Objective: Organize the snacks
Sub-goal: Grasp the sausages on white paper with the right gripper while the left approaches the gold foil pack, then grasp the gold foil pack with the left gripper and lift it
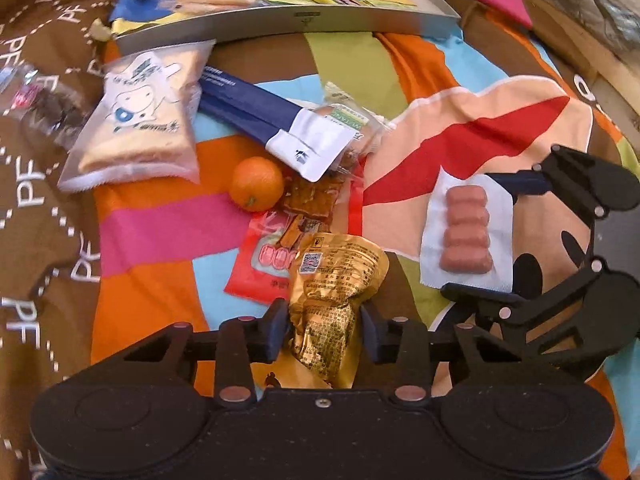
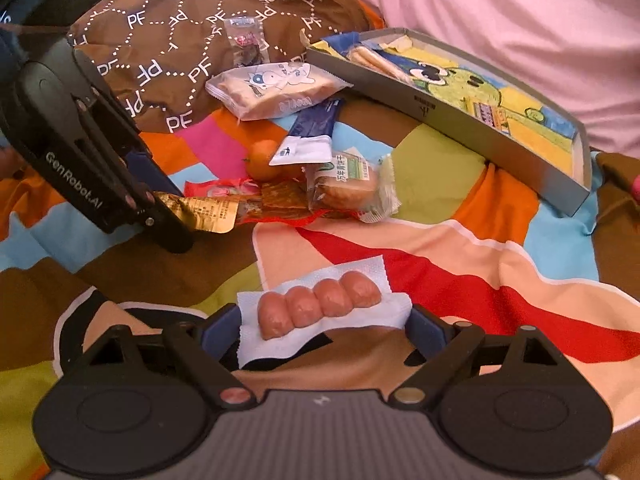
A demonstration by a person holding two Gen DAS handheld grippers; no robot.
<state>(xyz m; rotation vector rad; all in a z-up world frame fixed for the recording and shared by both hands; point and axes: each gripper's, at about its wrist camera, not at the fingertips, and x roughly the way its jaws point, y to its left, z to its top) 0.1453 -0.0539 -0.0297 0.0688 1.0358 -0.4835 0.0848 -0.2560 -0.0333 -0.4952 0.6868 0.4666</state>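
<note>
Left gripper (image 1: 324,334) pinches the gold foil packet (image 1: 336,280) by its crimped end – flat grip, likely for lifting it off the snack pile on the patchwork bedspread (image 1: 160,232). Right gripper (image 2: 326,330) straddles the sausage pack (image 2: 320,308), fingers spread at its edges, not yet clamped – the cartoon tray (image 2: 500,128) lies beyond, probably the destination.

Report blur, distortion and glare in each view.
Left wrist: the tray edge bows from fisheye, the clear packet at far left is smeared, the gold pouch glints. Right wrist: pink bedding washed out, sausage pack sharp.
</note>
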